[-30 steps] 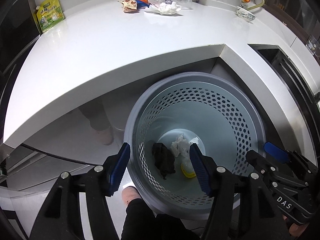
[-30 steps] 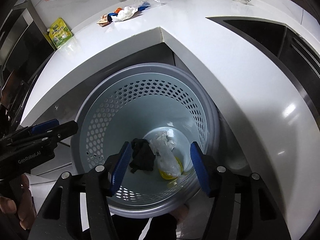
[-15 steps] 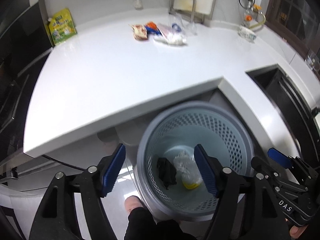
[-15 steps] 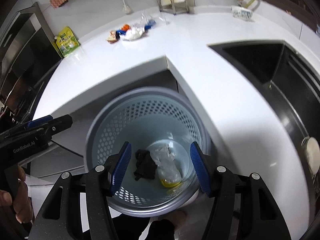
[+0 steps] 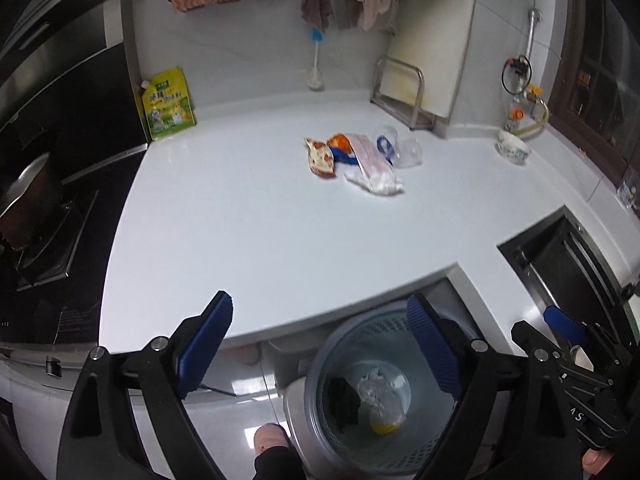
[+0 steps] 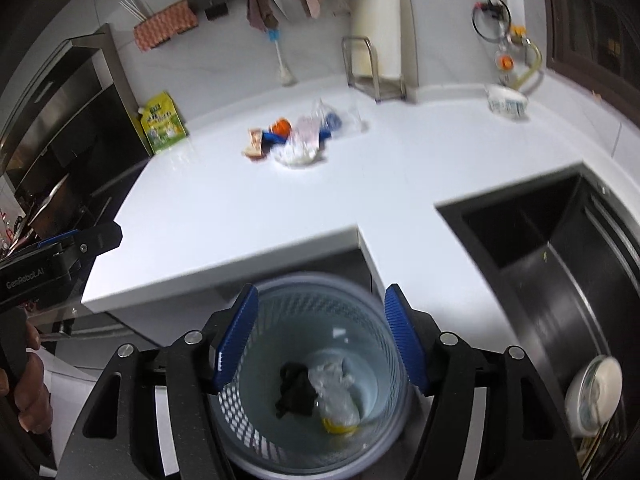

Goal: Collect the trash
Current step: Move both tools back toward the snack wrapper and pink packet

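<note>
A grey perforated bin [image 5: 316,372] [image 6: 384,304] stands on the floor under the counter corner. At its bottom lie a black scrap [image 6: 294,390], a crumpled clear bag [image 6: 332,384] and something yellow [image 5: 385,426]. A pile of trash [image 5: 356,156] [image 6: 296,140] sits far back on the white counter [image 5: 248,232]: a snack wrapper, orange and blue pieces, a white bag, clear plastic. My left gripper [image 5: 320,316] hangs above the counter edge, jaws opening, nothing between them. My right gripper [image 6: 322,312] hovers over the bin, jaws opening and empty.
A black sink [image 6: 552,248] is set in the counter at right, with a bowl [image 6: 596,384] inside. A stove and pan [image 5: 28,196] lie at left. A green pouch [image 5: 168,104], a metal rack [image 5: 400,92] and a patterned bowl [image 5: 514,148] stand along the back wall.
Both grippers have risen from just over the bin and tilted up, so the counter and back wall now fill the views. Both pairs of jaws stand wider apart.
</note>
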